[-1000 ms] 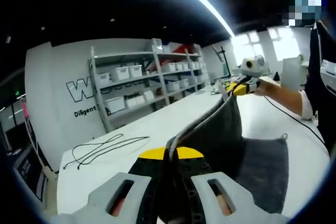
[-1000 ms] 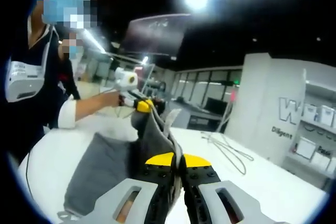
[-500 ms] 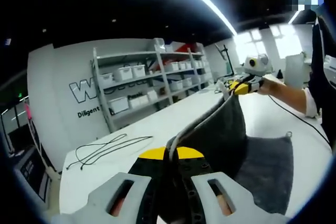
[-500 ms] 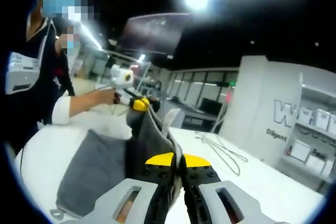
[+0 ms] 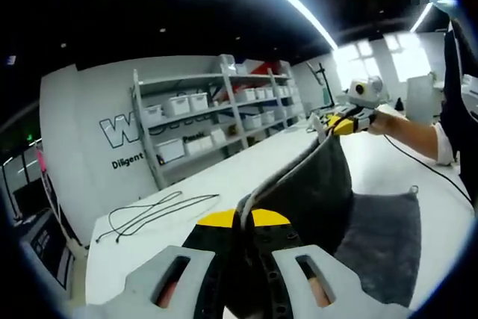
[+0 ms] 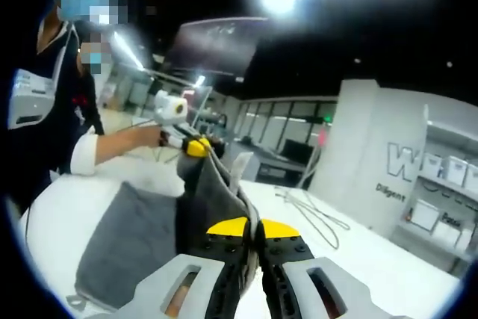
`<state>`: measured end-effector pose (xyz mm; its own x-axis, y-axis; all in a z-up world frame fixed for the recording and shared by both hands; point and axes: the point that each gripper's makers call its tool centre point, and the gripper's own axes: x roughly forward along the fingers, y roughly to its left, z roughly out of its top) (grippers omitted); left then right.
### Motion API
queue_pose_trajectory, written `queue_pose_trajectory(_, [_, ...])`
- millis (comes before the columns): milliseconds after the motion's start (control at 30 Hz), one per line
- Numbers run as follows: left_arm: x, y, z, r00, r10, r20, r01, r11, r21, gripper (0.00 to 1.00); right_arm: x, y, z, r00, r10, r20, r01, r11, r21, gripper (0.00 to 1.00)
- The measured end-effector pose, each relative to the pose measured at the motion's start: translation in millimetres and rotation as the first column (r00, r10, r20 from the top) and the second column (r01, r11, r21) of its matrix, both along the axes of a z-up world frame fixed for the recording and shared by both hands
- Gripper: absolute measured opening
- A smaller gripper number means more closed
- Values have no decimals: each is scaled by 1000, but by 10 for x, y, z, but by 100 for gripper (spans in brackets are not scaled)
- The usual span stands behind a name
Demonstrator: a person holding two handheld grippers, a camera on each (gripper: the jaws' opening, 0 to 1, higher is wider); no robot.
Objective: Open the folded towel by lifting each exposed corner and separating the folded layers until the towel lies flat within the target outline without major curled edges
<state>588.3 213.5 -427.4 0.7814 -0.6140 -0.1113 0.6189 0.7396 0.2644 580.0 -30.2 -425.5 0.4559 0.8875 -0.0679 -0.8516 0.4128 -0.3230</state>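
The towel [image 5: 314,199] is dark grey with a paler edge band, and it hangs lifted between the two grippers above a white counter [image 5: 224,177]. Its lower part lies spread on the counter [image 6: 60,222], with a small loop at one corner.

In the left gripper view, the left gripper [image 5: 244,223] pinches one corner of the towel between its fingers, which are pressed together on the cloth just past their yellow tips. The raised edge runs from there up to the right gripper [image 5: 337,123], held in a person's hand [image 5: 377,121] at the far right, where its fingers grip the other corner.

In the right gripper view, the right gripper [image 6: 250,231] has its fingers closed on the towel [image 6: 127,237], and the lifted fold stretches away to the left gripper [image 6: 196,147], held by the person's other hand [image 6: 149,136].

A thin dark cable [image 5: 153,211] lies looped on the counter, well apart from the towel. Behind the counter stands a shelf [image 5: 216,117] carrying white bins against a white wall with lettering.
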Motion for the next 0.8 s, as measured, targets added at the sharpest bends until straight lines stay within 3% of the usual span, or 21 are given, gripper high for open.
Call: queue_pose_trajectory(800, [86, 21, -60, 1000, 20, 5, -20, 1000, 9, 5, 79, 3, -67, 1000, -31, 5, 31, 999, -27, 1])
